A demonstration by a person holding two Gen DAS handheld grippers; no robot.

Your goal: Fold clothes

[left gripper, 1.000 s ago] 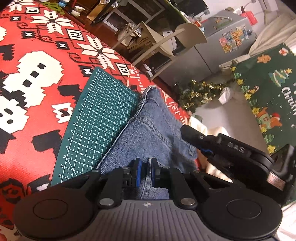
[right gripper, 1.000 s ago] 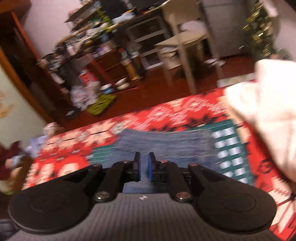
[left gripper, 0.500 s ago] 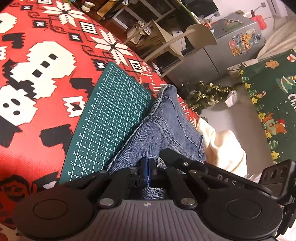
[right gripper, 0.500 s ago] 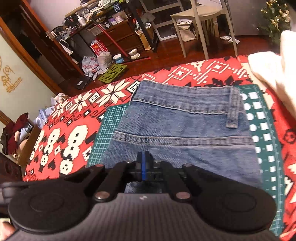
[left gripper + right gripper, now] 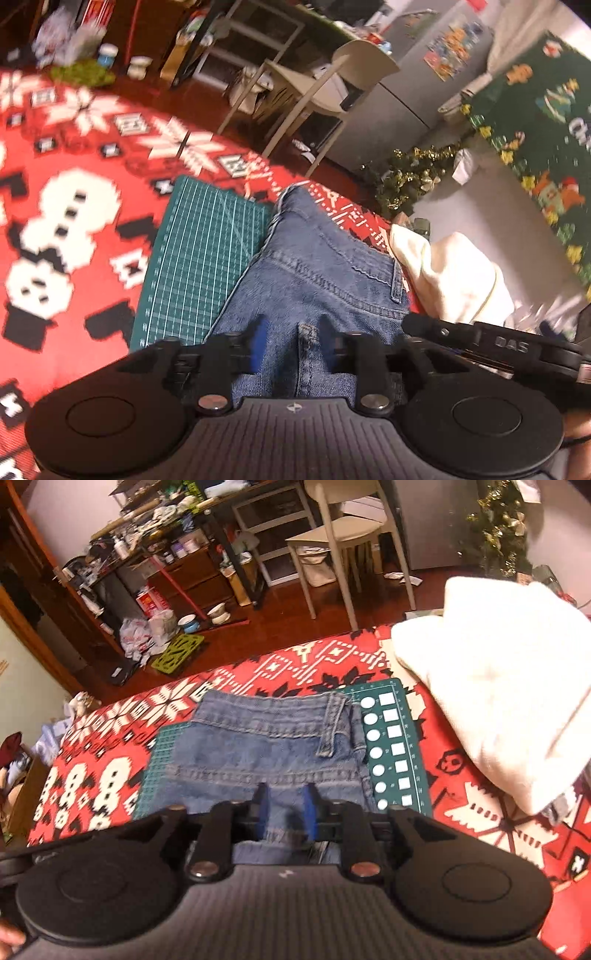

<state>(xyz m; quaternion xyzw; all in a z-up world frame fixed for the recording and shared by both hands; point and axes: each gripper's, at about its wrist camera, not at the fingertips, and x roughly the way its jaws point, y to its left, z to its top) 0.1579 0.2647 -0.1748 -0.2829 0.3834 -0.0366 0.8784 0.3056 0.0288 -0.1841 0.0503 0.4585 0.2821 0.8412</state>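
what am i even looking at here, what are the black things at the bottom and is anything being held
Those black things are two hand-held grippers, one in each of a person's hands, each with a camera looking along its fingers. One picture comes from the left gripper, the other from the right gripper. Folded blue jeans lie on a green cutting mat over a red patterned cloth, with a white garment beside them. Both grippers' jaws are opening over the jeans, and the pads are not pressing on the fabric, so nothing is held.
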